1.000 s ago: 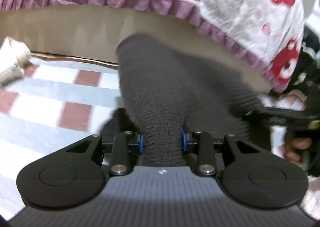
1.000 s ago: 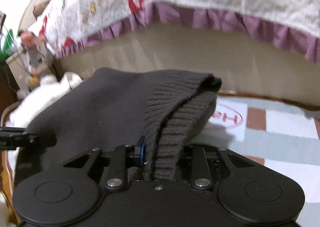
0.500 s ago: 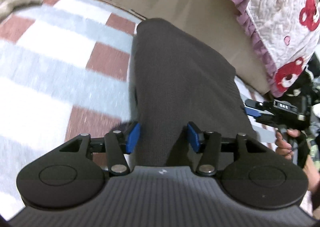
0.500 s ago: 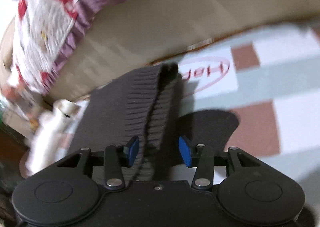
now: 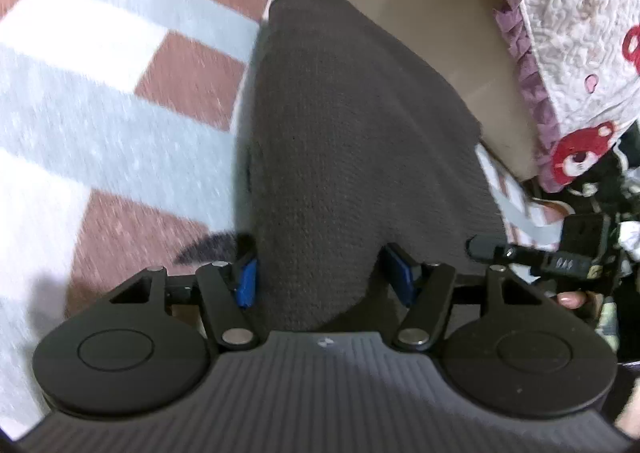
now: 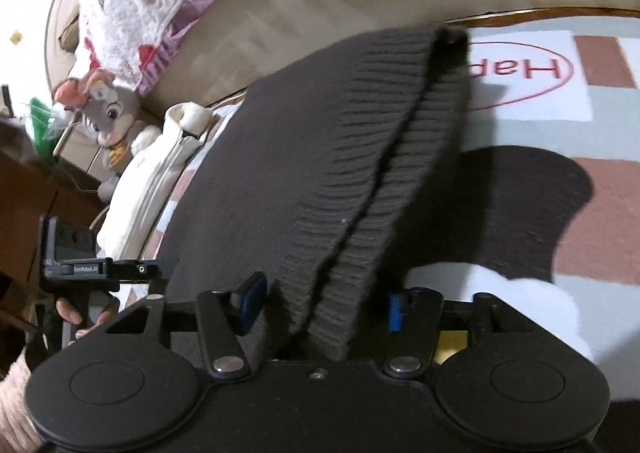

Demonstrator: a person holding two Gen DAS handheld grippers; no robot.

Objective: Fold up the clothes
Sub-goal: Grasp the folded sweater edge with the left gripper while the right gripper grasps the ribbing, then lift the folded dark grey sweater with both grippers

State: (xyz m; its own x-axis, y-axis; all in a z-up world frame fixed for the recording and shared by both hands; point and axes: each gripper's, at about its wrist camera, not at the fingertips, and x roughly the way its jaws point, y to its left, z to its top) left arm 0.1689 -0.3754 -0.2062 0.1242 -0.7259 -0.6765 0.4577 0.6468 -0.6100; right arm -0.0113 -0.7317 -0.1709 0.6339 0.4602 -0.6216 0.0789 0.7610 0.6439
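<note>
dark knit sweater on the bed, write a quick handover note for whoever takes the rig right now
Left tongs: have just been opening, pads clear of the dark knit sweater, fabric between them.
Right tongs: the same, around the ribbed hem.
The sweater lies doubled on the checked blanket, beside a white jacket.
Done: a fold laid down.
Left: pull both tongs back, check the edges, make the next fold.

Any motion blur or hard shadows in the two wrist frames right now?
Left wrist: checked blanket streaked with motion blur, dark knit garment softer, gripper body sharp. Right wrist: mostly sharp, garment casts a hard-edged shadow on the blanket; fisheye bends the bed edge.
</note>
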